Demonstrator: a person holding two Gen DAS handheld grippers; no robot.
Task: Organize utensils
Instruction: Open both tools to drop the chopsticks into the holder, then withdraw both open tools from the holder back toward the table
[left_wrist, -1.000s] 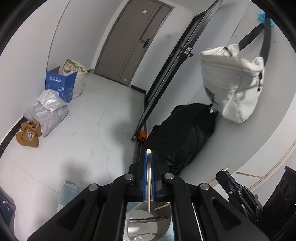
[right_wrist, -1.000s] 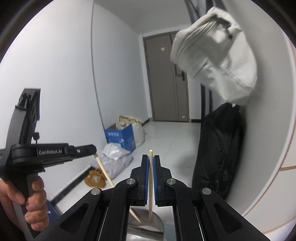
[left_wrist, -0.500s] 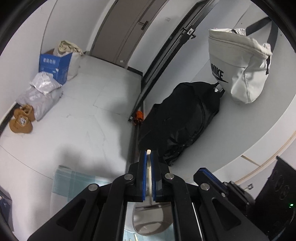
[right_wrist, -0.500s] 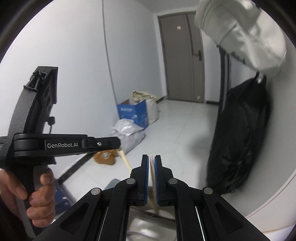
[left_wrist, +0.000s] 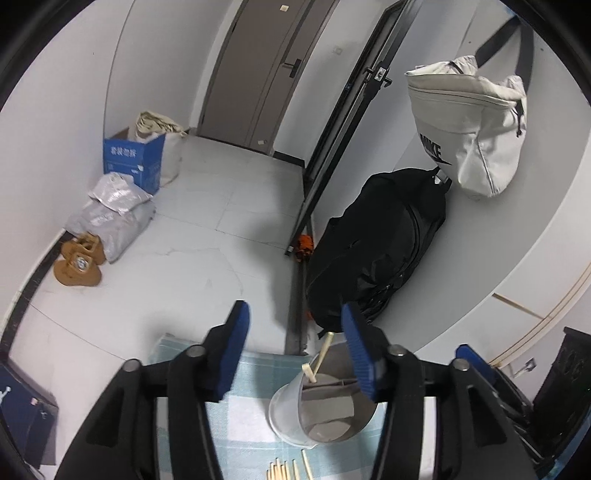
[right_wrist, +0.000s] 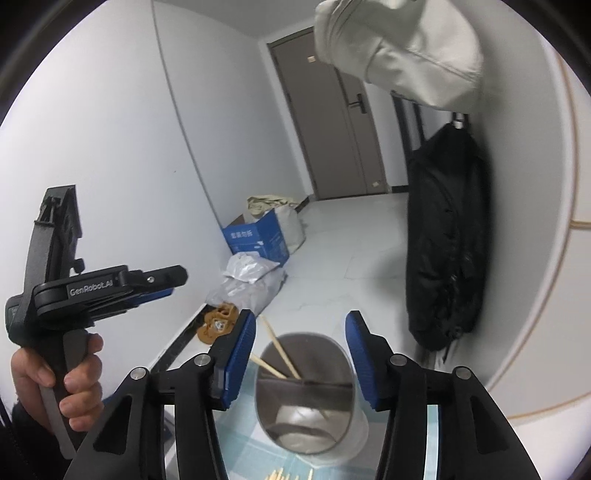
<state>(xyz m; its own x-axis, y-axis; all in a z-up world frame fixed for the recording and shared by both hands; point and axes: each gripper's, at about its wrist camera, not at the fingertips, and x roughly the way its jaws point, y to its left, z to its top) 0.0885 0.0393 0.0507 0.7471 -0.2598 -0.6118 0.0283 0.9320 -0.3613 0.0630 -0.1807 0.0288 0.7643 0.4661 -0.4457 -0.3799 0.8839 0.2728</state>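
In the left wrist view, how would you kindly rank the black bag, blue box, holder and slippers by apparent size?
1. black bag
2. holder, enlarged by nearness
3. blue box
4. slippers; close to the box, so unsure

Two chopsticks in one metal holder, two grippers, two brown slippers.

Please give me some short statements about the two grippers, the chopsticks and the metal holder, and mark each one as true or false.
1. The left gripper is open and holds nothing. True.
2. The right gripper is shut on a chopstick. False: it is open and empty.
3. Two chopsticks stand tilted inside the metal holder. True.
4. The holder lies on its side on the floor. False: it stands upright on the checked cloth.
5. More chopsticks lie on the cloth near the holder. True.
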